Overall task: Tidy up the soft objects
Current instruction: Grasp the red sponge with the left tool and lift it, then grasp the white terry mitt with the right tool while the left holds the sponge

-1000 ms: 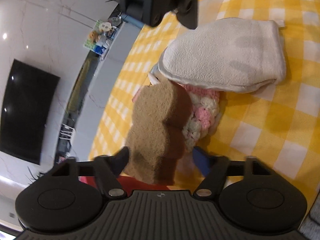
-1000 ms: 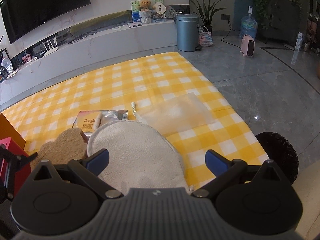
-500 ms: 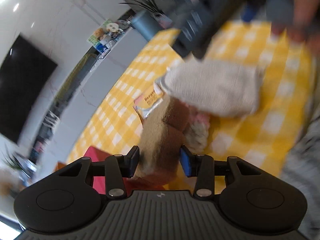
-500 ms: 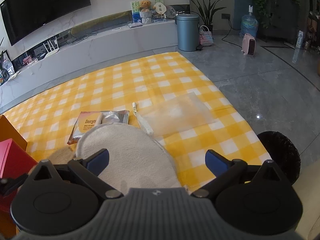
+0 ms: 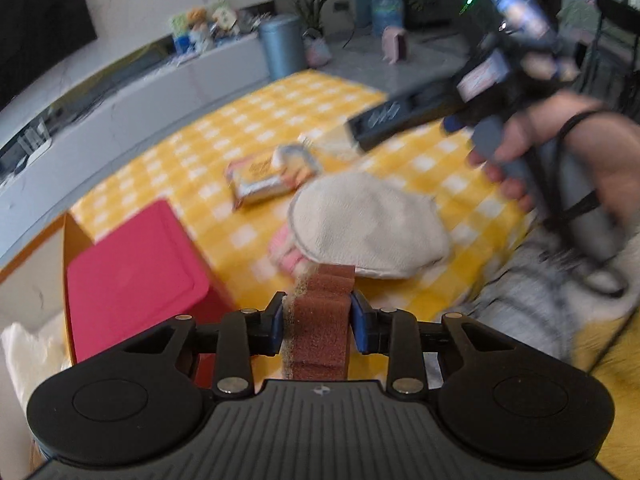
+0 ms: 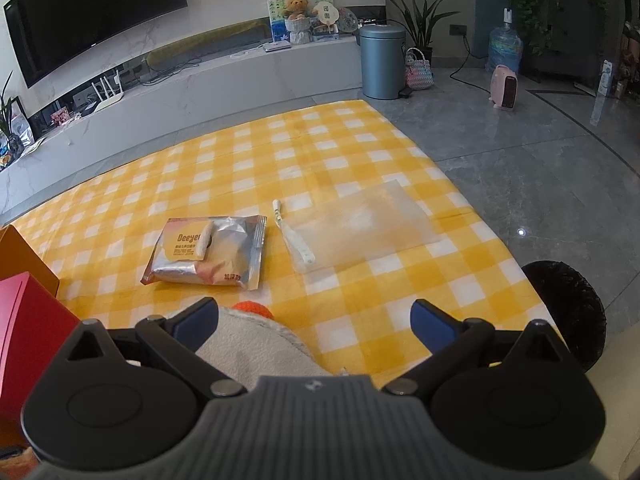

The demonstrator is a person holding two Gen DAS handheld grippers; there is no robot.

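A yellow-and-white checked cloth covers the floor, and on it lie a silver snack packet, a clear zip bag just beside it, and a cream plush mitt nearer the person. A pink-and-white knitted piece pokes out from under the mitt's left edge; in the right wrist view something orange and knitted shows at the mitt's far rim. To the left stands a red box with an orange-walled box behind it, its contents too blurred to tell. The left hand-held gripper is raised above the cloth, its blue pads clamped on a brown sponge that stands on edge between them, just short of the mitt. The right hand-held gripper hovers low over the mitt's near end with its jaws spread wide and nothing between them; in the left wrist view it is blurred, held in the person's right hand well above the cloth.
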